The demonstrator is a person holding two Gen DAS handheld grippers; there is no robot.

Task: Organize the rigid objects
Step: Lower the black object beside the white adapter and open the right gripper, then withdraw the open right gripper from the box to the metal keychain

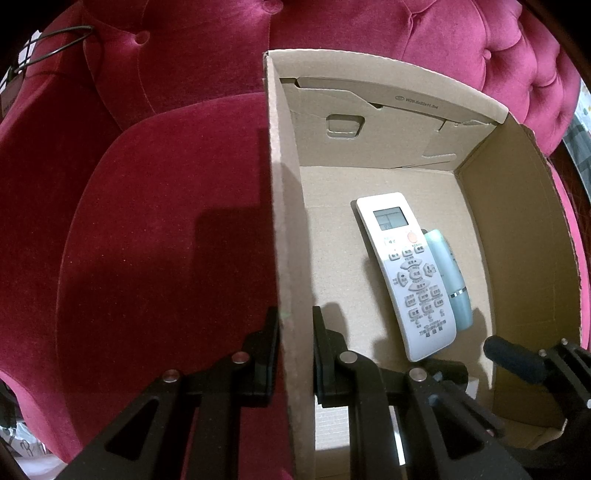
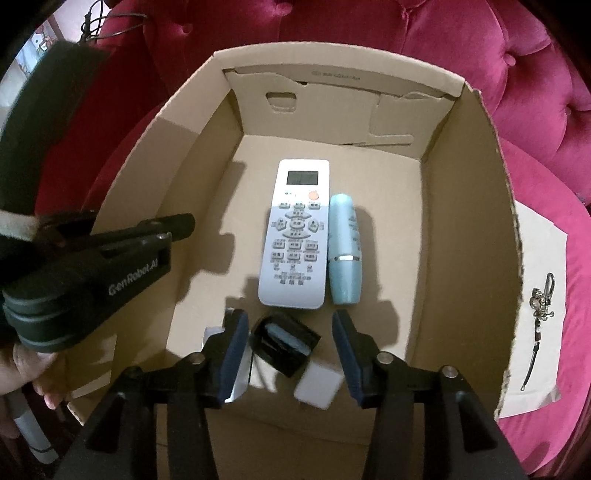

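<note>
Left claw (image 1: 295, 347) pinches box (image 1: 517, 229) wall; remote (image 2: 297, 232), blue tube (image 2: 343, 251) inside.

A crimson velvet armchair fills the view. Its seat cushion (image 1: 166, 240) spreads to the left of the left gripper (image 1: 295, 317) and ahead of it, smooth and partly in shadow. Farther ahead rises the tufted backrest (image 1: 424, 40), dimpled with covered buttons (image 1: 139, 36). Far off to the upper left a thin black wire loop (image 1: 55, 40) lies against the chair's edge. To the right of the right gripper (image 2: 289, 321) a white sheet of paper (image 2: 539, 236) lies flat on the velvet.
</note>
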